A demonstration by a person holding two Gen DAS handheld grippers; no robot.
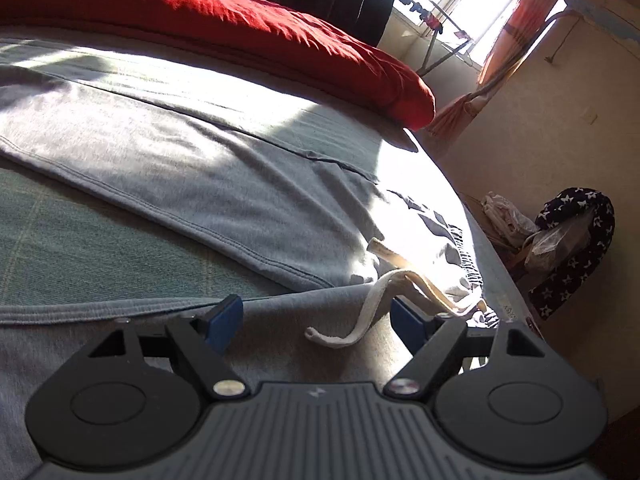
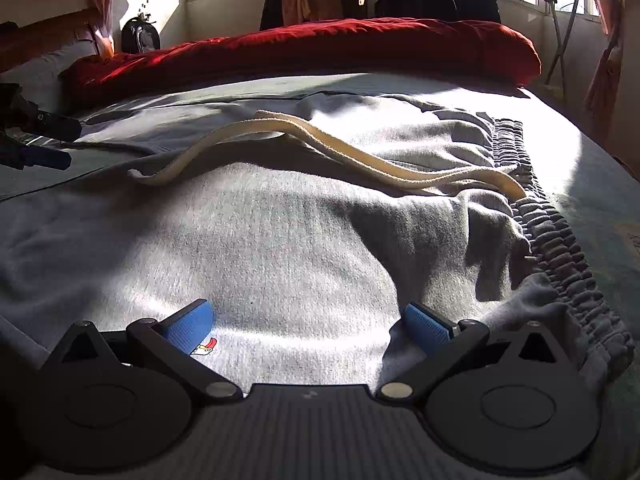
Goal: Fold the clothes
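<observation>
A pair of grey cotton sweatpants (image 2: 280, 232) lies spread across the pale green bedsheet (image 1: 80, 216), filling the middle of both views, waist end toward the right of the frame; its dark ribbed elastic waistband (image 2: 560, 240) runs down the right side of the right wrist view, bunched rather than flat; a cream flat drawstring (image 2: 340, 148) trails loose across the upper middle of that view, over the fabric, so it will likely need tucking aside before a clean fold. The right gripper (image 2: 310, 328) sits low at the bottom centre, its blue-padded fingers (image 2: 188, 328) spread wide with bare grey cloth between them and nothing pinched; it appears placed near the waist to take up that edge. The left gripper (image 1: 316, 318) is likewise low at the bottom centre of its own view, jaws apart, the drawstring's end lying between them but not clamped; one trouser leg (image 1: 180, 152) stretches away toward the upper left. A red quilted duvet (image 2: 320, 48) is heaped along the top of the frame, well apart from the sweatpants; judging by the lie of things, folding has barely begun.
</observation>
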